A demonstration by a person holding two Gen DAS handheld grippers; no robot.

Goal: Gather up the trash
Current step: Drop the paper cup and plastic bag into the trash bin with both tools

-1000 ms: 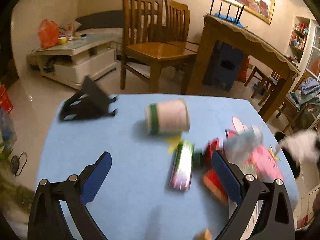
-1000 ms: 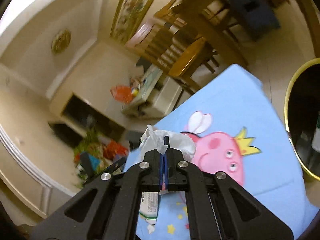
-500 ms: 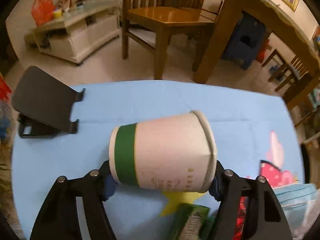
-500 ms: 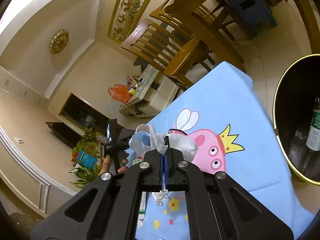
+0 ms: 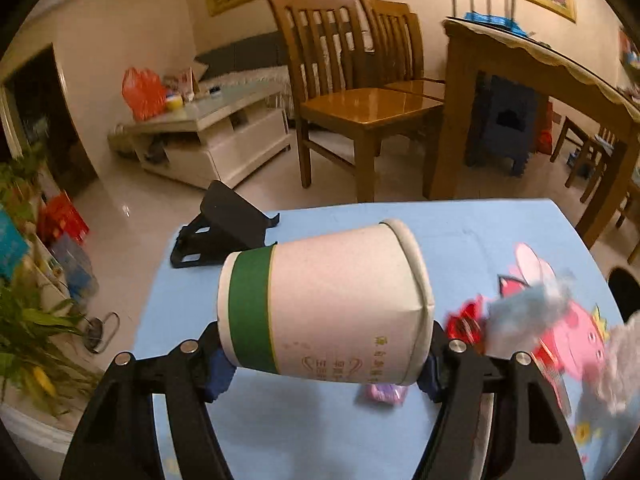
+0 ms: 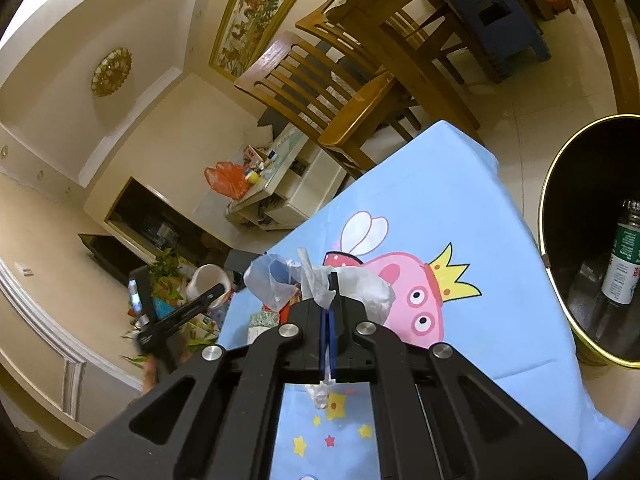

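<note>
My left gripper (image 5: pixel 324 368) is shut on a white paper cup with a green band (image 5: pixel 324 304), held sideways above the blue cloth table (image 5: pixel 460 232). My right gripper (image 6: pixel 329 316) is shut on crumpled white tissue and thin plastic wrap (image 6: pixel 348 284), lifted above the table (image 6: pixel 420 192). That bundle shows blurred at the right of the left wrist view (image 5: pixel 528 316). A black bin with a gold rim (image 6: pixel 552 200) stands on the floor right of the table, with a bottle (image 6: pixel 624 260) inside. A purple wrapper (image 5: pixel 384 394) and red wrappers (image 5: pixel 464 322) lie on the cloth.
A black phone stand (image 5: pixel 228 228) sits at the table's far left corner. Wooden chairs (image 5: pixel 360 92) and a dining table (image 5: pixel 540 72) stand beyond. A low white coffee table (image 5: pixel 208 132) with an orange bag is at the back left. Plants are on the left floor.
My left gripper closed around the paper cup and lifted it off the cloth. My right gripper, still holding the tissue bundle, moved a little toward the bin.
</note>
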